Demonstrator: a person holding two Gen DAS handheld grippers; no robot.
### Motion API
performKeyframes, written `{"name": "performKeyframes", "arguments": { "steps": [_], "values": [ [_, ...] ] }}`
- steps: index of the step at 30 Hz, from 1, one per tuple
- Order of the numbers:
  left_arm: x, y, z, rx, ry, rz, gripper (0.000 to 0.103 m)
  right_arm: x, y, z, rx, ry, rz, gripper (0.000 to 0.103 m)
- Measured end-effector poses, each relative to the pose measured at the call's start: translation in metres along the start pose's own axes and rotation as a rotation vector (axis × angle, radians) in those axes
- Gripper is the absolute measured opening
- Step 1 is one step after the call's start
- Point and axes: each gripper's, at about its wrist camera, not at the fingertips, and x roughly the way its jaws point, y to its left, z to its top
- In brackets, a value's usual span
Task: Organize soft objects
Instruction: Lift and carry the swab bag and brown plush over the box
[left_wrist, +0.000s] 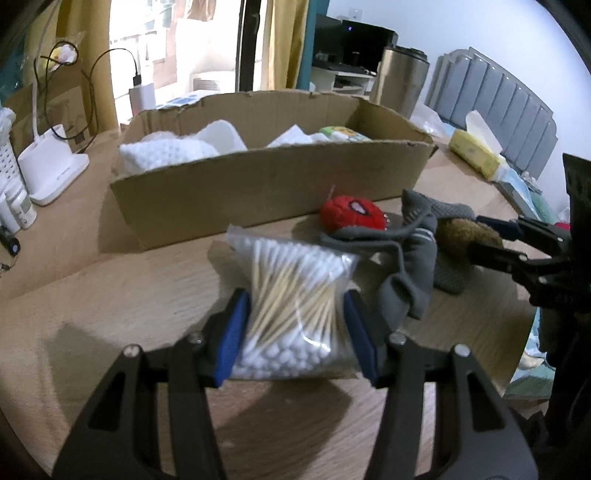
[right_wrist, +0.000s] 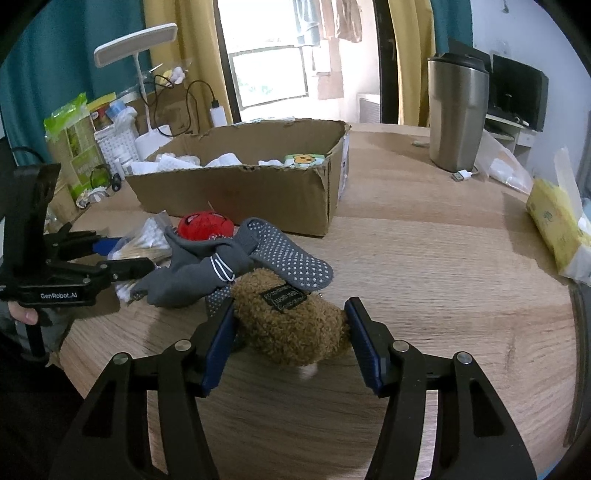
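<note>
My left gripper (left_wrist: 295, 317) is shut on a clear bag of cotton swabs (left_wrist: 291, 295) on the wooden table, in front of the cardboard box (left_wrist: 258, 184). My right gripper (right_wrist: 291, 332) is shut on a brown plush toy (right_wrist: 291, 325), which also shows in the left wrist view (left_wrist: 461, 236). Grey socks (right_wrist: 229, 266) lie draped over the plush and beside a red Spider-Man ball (right_wrist: 205, 225). The box (right_wrist: 236, 192) holds white towels and a small green pack.
A steel tumbler (right_wrist: 456, 110) stands at the back right. A yellow tissue pack (right_wrist: 554, 221) lies at the right edge. A white lamp base (left_wrist: 51, 166), bottles and cables crowd the left side. The table edge curves close on the right.
</note>
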Motion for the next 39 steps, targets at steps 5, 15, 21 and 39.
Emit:
{"name": "performKeyframes", "arguments": {
  "steps": [5,15,21,39],
  "values": [
    [0.000,-0.002,-0.001,0.009,-0.006,0.003,0.054,0.002,0.003,-0.001,-0.018,0.007,-0.005,0.061],
    [-0.001,-0.004,-0.001,0.004,-0.013,-0.008,0.053,0.005,0.006,-0.002,-0.025,0.023,-0.014,0.067],
    [-0.009,-0.007,0.000,0.019,-0.038,-0.027,0.051,0.008,0.009,-0.005,-0.032,0.024,-0.002,0.061],
    [-0.035,0.008,0.005,-0.034,-0.101,-0.059,0.051,-0.051,0.018,0.014,-0.069,-0.194,0.155,0.055]
  ]
}}
